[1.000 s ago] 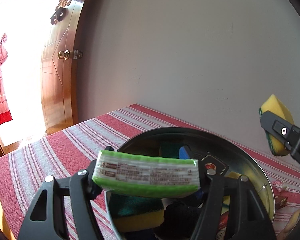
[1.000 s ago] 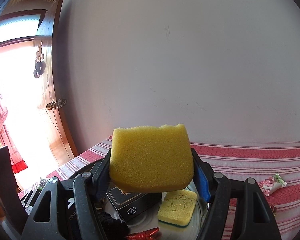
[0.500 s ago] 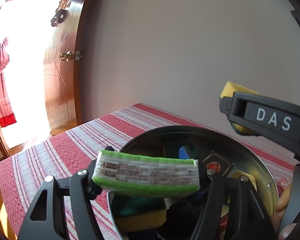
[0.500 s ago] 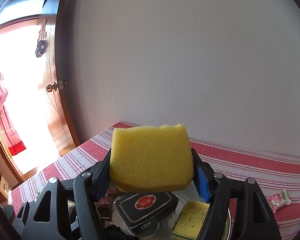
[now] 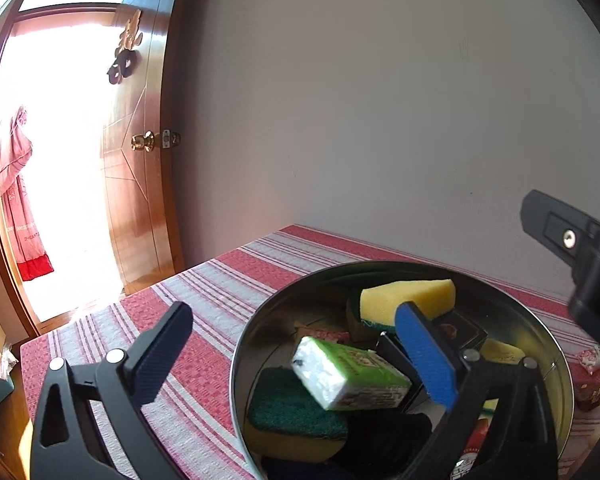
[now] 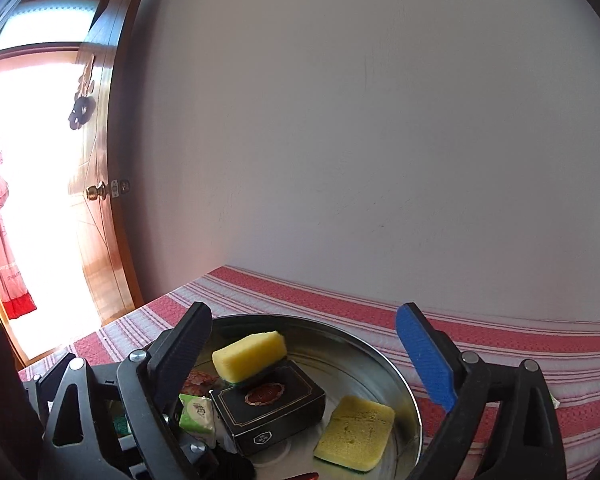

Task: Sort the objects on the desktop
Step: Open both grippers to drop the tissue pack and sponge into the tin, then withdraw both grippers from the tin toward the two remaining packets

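Holding three sponges point(image 6: 249, 353), the metal tin point(image 6: 384, 364) sits beneath two spread tools point(image 6: 304, 354).

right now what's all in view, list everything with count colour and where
metal basin: 1, silver, on the striped cloth
yellow sponge: 1, yellow with green base, tilted on the black box
black box: 1, black with red emblem, in the basin
flat sponge: 1, yellow, basin floor, right side
tissue pack: 1, green and white, in the basin
green scouring sponge: 1, in the basin
tablecloth: 1, red and white stripes
door: 1, brown, open
left gripper: open, over the basin
right gripper: open, over the basin
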Motion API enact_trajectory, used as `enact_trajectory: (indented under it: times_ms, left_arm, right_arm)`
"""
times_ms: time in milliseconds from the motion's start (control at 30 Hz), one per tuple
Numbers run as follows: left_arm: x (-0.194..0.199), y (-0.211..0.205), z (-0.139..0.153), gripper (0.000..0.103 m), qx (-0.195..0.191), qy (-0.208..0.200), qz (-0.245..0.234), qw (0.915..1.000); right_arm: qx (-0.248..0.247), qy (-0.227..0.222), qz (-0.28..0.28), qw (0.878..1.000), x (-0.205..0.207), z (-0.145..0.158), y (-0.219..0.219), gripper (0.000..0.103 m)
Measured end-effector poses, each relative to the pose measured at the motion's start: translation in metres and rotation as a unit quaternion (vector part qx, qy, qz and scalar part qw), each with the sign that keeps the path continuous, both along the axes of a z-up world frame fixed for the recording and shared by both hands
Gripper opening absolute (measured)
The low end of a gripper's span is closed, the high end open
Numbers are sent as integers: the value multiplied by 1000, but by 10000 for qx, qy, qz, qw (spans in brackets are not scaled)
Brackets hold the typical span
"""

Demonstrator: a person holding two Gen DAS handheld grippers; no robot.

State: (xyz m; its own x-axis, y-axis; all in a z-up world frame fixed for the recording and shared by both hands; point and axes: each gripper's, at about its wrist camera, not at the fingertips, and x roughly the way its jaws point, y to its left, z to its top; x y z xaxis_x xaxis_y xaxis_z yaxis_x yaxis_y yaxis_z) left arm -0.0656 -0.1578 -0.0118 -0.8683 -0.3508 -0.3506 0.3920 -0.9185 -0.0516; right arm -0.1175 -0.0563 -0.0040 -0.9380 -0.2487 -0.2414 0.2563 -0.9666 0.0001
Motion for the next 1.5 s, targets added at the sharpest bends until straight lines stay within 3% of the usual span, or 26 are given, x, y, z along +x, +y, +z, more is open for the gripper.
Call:
enact_trajectory:
  times_ms: [100,200,400,533,633,800,933,1133,1500]
  left_arm:
    - [1,0,0,102,-33,9,48,10000]
    - [2,2,1,102,-87,8,83,9999]
    - [5,5,2,103,-170,84,70,9998]
    - [5,5,3,102,-167,85,57,9998]
    - [6,5,3,103,-164,108,60,9998]
    - [8,5,3,103,-171,127,46,9998]
    - [9,7,4,103,-163,138,31,9998]
    - [9,9,4,103,-166,134,23,9998]
    - [10,18,4,103,-307,133,-8,9994]
  right_arm:
    - [-173,370,-207,9990,21,-7,18,102]
    - [-291,614,-503,9964,36,-16,34,102]
    - [-349,205,-764,9963,29,-25,51,102]
    - [-572,339,-936,9934,36,-26,60,102]
    - [-370,552,-1085,9919,43,-25,60,102]
    - [-78,378,-1120,9930,42,-32,59,102]
    - [-2,507,-1129,9923,49,-33,64,102]
    - [-213,503,-1131,9921,58,-32,87,102]
    - [237,576,-1475,9871,68,-30,140,102]
